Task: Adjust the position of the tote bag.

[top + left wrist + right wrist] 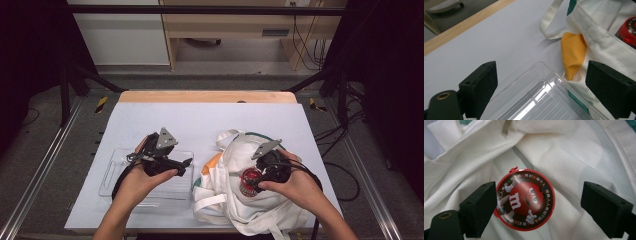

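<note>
Right gripper (534, 205) hangs over the white bag (260, 200), jaws apart, red-lidded jar (525, 198) between them but pads not pressing: left pad just at the lid rim, right pad well clear. Jar sits in the bag's folds, lid up toward the camera. Left gripper (541, 87) jaws apart too, nothing held, above the clear tray (541, 100) on the bench (200, 120), just beside the bag.

Risks: closing off-centre, the left pad lands first and could shove the jar sideways into loose cloth. Pads may pinch a fold of bag with the lid and drag the bag up. Smooth round lid may slip. The bag touches the tray edge, so a tug on the cloth could shift the tray
</note>
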{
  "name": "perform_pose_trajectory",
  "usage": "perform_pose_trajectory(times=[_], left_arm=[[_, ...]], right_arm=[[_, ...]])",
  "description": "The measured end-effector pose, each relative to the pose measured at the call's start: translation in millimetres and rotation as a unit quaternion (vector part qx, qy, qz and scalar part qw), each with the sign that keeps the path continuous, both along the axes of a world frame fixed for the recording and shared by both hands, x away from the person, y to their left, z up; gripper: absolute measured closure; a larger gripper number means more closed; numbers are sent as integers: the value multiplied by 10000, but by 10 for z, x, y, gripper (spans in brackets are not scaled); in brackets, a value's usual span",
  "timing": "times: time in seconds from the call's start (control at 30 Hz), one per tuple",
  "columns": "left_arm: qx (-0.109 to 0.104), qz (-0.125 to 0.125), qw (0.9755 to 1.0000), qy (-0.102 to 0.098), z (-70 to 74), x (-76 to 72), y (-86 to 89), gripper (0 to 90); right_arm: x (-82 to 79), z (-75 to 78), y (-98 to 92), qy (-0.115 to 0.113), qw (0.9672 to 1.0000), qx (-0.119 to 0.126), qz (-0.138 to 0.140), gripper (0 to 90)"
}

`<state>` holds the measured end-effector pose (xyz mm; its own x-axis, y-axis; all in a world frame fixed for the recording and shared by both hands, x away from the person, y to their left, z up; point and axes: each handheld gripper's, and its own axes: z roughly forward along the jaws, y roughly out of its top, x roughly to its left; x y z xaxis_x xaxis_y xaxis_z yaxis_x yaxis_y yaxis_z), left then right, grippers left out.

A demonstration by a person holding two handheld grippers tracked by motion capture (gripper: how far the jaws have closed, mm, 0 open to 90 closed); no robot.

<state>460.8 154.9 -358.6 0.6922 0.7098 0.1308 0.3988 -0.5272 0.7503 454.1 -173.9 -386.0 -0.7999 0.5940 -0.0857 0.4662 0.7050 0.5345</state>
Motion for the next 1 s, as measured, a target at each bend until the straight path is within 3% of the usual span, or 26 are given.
perform_pose_trajectory(times=[0.3,1.0], left_arm=[[-78,157,9998,71,-45,-49,221,102],[-203,269,9994,69,-20,-79,371,101]], right_arm=[[-47,-69,36,140,9998,-69,154,133],[-12,-243,30,289,9994,-2,214,130]])
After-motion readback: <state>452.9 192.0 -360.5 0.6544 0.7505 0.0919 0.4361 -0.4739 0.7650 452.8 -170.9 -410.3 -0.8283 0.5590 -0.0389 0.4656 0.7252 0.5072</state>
